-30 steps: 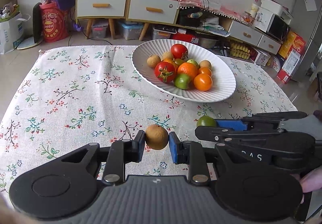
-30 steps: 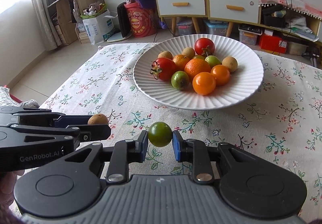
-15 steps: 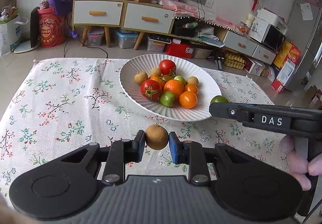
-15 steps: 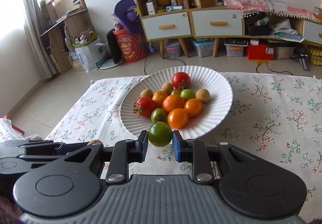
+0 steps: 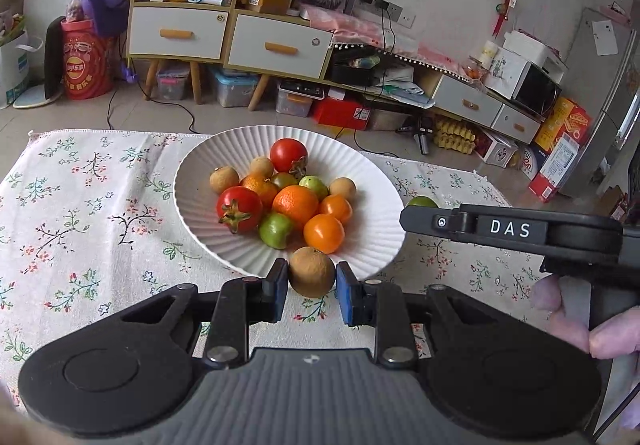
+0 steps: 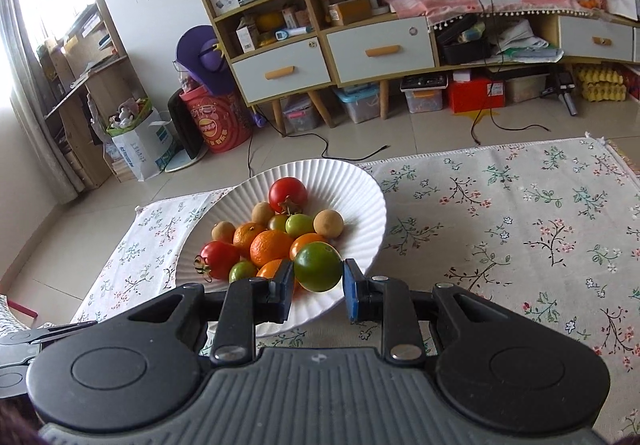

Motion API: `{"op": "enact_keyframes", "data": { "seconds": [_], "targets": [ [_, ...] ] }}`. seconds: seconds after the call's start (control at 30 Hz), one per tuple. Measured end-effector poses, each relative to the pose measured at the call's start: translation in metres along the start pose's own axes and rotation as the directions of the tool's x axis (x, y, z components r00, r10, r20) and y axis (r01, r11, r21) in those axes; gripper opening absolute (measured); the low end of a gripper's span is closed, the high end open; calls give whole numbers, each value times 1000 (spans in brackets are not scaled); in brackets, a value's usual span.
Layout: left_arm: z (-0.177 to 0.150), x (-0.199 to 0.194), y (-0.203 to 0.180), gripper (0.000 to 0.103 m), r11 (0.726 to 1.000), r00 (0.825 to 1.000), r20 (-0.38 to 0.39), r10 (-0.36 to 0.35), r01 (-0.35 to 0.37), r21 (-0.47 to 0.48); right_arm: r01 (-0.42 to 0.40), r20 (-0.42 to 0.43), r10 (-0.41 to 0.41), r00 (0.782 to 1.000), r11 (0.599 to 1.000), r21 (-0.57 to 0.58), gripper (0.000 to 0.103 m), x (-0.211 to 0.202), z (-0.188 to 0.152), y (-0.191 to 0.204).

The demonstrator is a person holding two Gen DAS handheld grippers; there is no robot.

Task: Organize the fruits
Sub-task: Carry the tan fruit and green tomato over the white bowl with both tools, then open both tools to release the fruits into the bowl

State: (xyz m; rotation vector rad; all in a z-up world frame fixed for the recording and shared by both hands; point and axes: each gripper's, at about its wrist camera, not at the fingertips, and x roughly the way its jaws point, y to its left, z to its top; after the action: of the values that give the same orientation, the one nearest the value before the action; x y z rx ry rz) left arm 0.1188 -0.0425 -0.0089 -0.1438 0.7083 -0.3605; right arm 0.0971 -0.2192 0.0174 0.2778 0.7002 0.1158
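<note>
A white ribbed plate [image 5: 192, 181] on the flowered tablecloth holds several fruits: red tomatoes, oranges, green ones and small brown ones. My left gripper [image 5: 311, 285] is shut on a brown round fruit [image 5: 312, 272], held above the plate's near rim. In the left wrist view the right gripper comes in from the right, with the green fruit [image 5: 422, 201] peeking behind its finger. In the right wrist view my right gripper [image 6: 317, 277] is shut on a green tomato [image 6: 318, 266] over the near edge of the plate [image 6: 352, 185].
The tablecloth [image 6: 520, 213] stretches bare to the right of the plate. Its far edge [image 5: 100, 133] drops to a tiled floor with cabinets, boxes and a red bucket [image 5: 82, 63]. A hand [image 5: 576, 321] grips the right gripper's handle.
Both grippers have travelled with their fruits from the bare cloth toward the plate and now hang over its near rim. The right gripper has rolled.
</note>
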Motion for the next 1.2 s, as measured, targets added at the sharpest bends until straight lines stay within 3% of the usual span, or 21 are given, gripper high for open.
{"op": "enact_keyframes", "data": {
  "seconds": [0.87, 1.03, 1.2],
  "targets": [
    [2, 24, -7, 27, 998, 999, 3, 42, -42, 43, -22, -39, 22, 999, 1000, 15, 25, 15, -2, -4],
    [2, 22, -8, 35, 997, 999, 11, 48, -49, 56, -31, -41, 32, 999, 999, 27, 33, 13, 0, -5],
    [3, 16, -9, 52, 997, 999, 14, 51, -52, 57, -24, -39, 25, 999, 999, 27, 39, 9, 1, -4]
  ]
}}
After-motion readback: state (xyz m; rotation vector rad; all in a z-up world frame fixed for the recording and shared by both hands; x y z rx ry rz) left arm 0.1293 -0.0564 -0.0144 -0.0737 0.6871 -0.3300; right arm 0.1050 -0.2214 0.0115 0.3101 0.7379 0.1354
